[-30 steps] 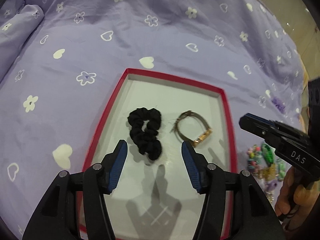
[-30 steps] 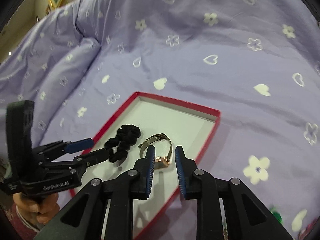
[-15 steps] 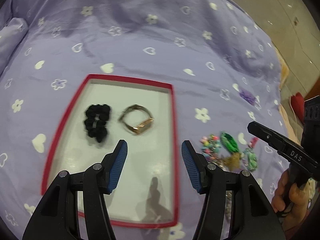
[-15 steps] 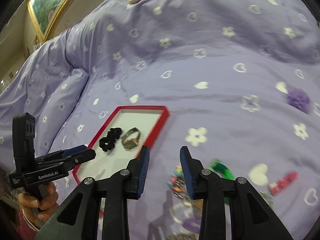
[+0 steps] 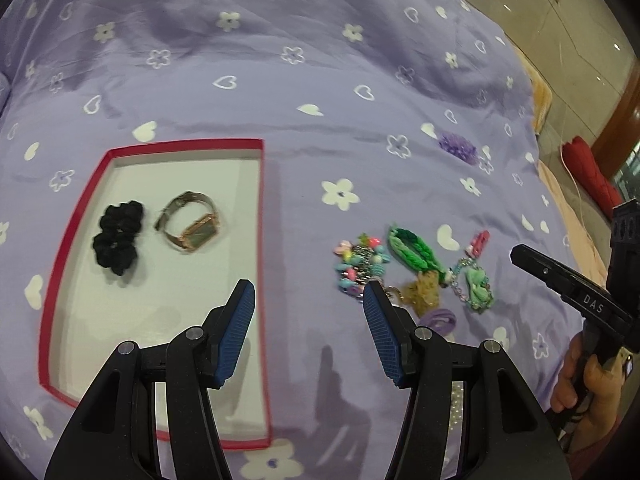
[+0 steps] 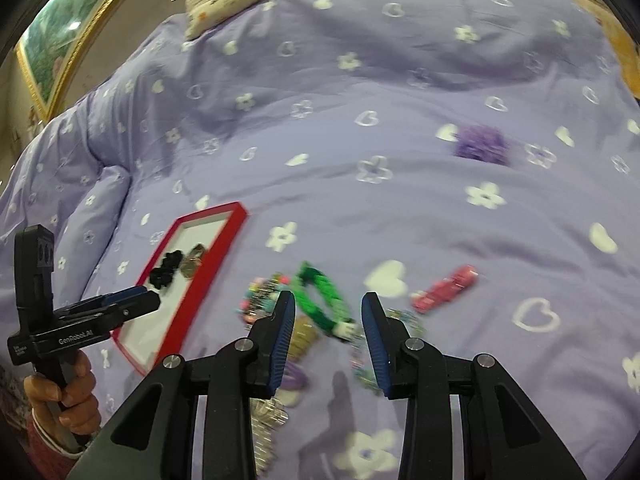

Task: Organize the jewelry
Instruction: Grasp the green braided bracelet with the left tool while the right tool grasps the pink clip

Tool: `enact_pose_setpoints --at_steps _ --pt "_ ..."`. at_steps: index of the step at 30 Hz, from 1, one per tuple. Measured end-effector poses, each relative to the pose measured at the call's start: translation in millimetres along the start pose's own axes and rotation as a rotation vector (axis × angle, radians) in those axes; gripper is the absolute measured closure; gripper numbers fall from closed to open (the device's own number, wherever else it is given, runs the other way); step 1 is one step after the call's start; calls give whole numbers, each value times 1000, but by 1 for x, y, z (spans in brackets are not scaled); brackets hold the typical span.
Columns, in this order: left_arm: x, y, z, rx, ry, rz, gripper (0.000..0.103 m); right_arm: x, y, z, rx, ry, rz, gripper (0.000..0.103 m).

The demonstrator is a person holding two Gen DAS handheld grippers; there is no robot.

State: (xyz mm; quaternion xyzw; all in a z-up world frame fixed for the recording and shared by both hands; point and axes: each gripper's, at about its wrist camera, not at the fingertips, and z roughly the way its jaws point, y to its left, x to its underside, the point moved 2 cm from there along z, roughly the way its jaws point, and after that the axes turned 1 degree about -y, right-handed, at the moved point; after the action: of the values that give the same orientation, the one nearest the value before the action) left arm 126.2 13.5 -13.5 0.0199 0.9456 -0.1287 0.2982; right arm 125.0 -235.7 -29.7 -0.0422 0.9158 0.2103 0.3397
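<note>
- Two items already lie in the red-rimmed tray (image 5: 262,216): a black scrunchie (image 5: 118,238) on the left and, just beside it without touching, a rose-gold wristwatch (image 5: 190,222) with a metal band.
- Both sit on the tray's white floor, in its far half.
- To the right of the tray, on the purple bedspread (image 5: 280,92) printed with hearts and flowers, lies a loose cluster: a colourful bead bracelet (image 5: 358,266), a green braided band (image 5: 414,250), a mint charm on a chain (image 5: 476,286), a pink hair clip (image 5: 478,242) and a purple hair tie (image 5: 440,320).
- A purple scrunchie (image 5: 458,148) lies well apart from the cluster, farther up the bedspread.
- The left gripper (image 5: 306,326) hangs above the tray's right edge, jaws spread, nothing between them.
- The right gripper (image 6: 328,338) hangs above the cluster, jaws apart and gripping nothing; the green braided band shows between them in the right wrist view, though blur hides whether they are near it.
- A hand (image 6: 64,396) holds the left gripper's handle.
</note>
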Motion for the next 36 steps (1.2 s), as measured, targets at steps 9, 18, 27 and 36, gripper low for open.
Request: enact_pose_setpoints --at_steps 9,18,27,36 --pt "-8 -38 25 28 35 65 47 9 -49 -8 73 -5 68 66" --pt "-22 -76 71 70 108 117 47 9 -71 17 70 37 119 65" --pt "-31 -94 124 49 196 159 47 5 -79 52 48 90 152 65" --pt "-26 -101 130 50 179 251 91 1 -82 69 74 74 131 81"
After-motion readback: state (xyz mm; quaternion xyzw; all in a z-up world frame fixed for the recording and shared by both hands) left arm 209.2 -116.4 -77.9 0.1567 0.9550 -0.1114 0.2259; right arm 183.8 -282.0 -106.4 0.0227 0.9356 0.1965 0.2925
